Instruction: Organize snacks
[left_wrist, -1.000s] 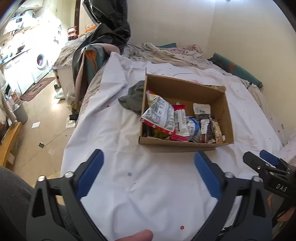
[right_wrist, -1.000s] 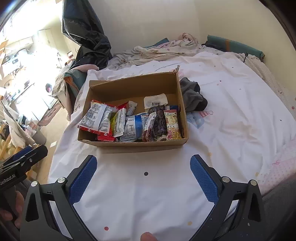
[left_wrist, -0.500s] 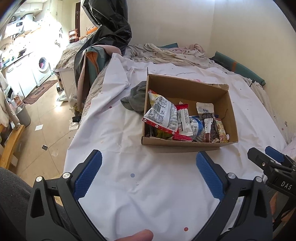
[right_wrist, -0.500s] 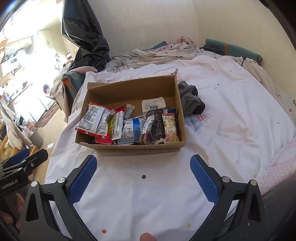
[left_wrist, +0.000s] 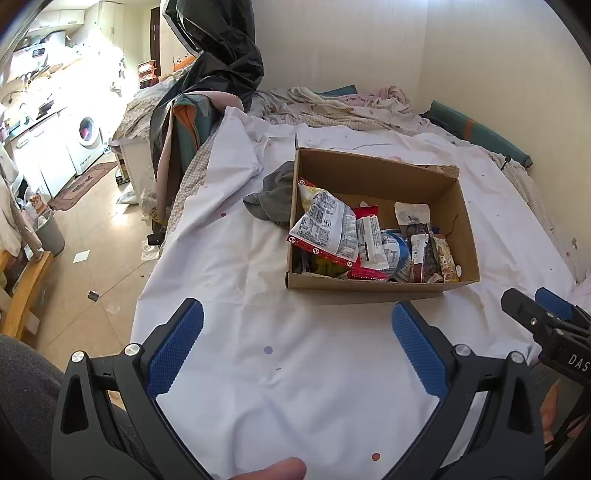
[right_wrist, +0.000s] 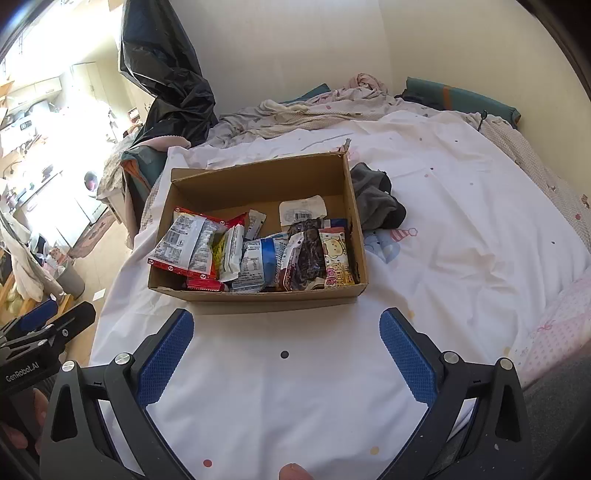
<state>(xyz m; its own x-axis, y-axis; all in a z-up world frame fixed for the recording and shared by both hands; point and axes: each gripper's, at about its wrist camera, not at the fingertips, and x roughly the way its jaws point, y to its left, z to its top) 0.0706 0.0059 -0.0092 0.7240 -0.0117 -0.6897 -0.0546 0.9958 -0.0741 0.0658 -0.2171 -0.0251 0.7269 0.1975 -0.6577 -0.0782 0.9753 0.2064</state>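
Observation:
An open cardboard box sits on the white bed sheet and holds several snack packs lined up along its near side: a large white and red bag at the left, a blue and white pack, a dark pack and a yellow cartoon pack at the right. My left gripper is open and empty, short of the box. My right gripper is open and empty, just before the box's near wall. Each gripper shows at the edge of the other's view.
A grey cloth lies beside the box. Crumpled bedding and a teal cushion lie along the far wall. A black plastic bag hangs at the bed's left edge, with floor and a washing machine beyond.
Both grippers have drawn back and lifted slightly, so the box sits a little farther off and lower in both views. Both stay open and empty.

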